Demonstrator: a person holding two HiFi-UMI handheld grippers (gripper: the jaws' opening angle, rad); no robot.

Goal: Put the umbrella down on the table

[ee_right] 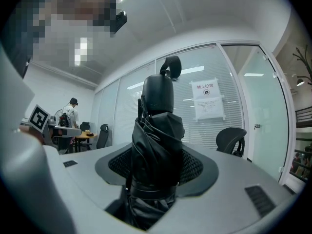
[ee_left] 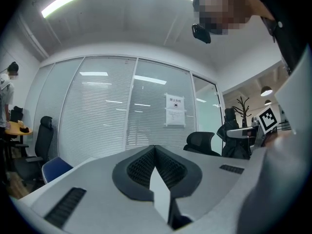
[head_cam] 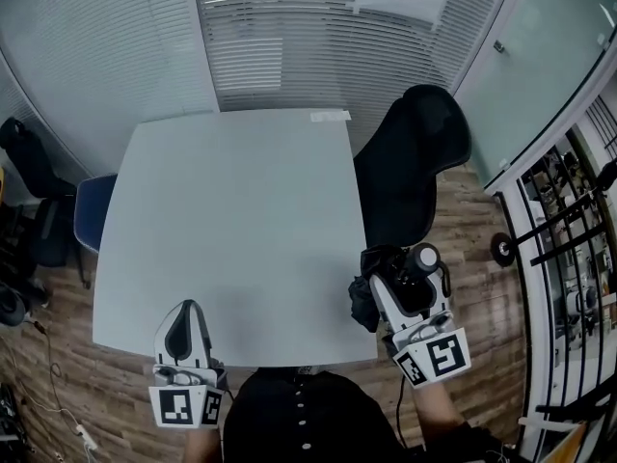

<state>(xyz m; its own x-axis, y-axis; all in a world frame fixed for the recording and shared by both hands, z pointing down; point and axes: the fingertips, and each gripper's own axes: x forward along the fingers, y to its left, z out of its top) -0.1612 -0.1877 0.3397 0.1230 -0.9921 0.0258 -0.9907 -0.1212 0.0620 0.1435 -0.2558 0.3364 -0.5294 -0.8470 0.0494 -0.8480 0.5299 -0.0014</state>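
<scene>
A folded black umbrella (head_cam: pixel 365 303) stands upright between the jaws of my right gripper (head_cam: pixel 403 270), which is shut on its wrapped canopy. Its rounded handle (head_cam: pixel 424 258) points up. In the right gripper view the umbrella (ee_right: pixel 158 140) fills the middle, with the right gripper's (ee_right: pixel 158 177) pads pressed on both sides. The umbrella hangs just off the right edge of the pale grey table (head_cam: pixel 231 210), near its front right corner. My left gripper (head_cam: pixel 185 318) is over the table's front left edge. In the left gripper view the left gripper (ee_left: pixel 155 150) is shut with nothing in it.
A black office chair (head_cam: pixel 415 152) stands close behind the umbrella at the table's right side. A blue chair (head_cam: pixel 92 210) sits at the left edge. A black railing (head_cam: pixel 564 230) runs along the far right. Blinds and glass walls close off the back.
</scene>
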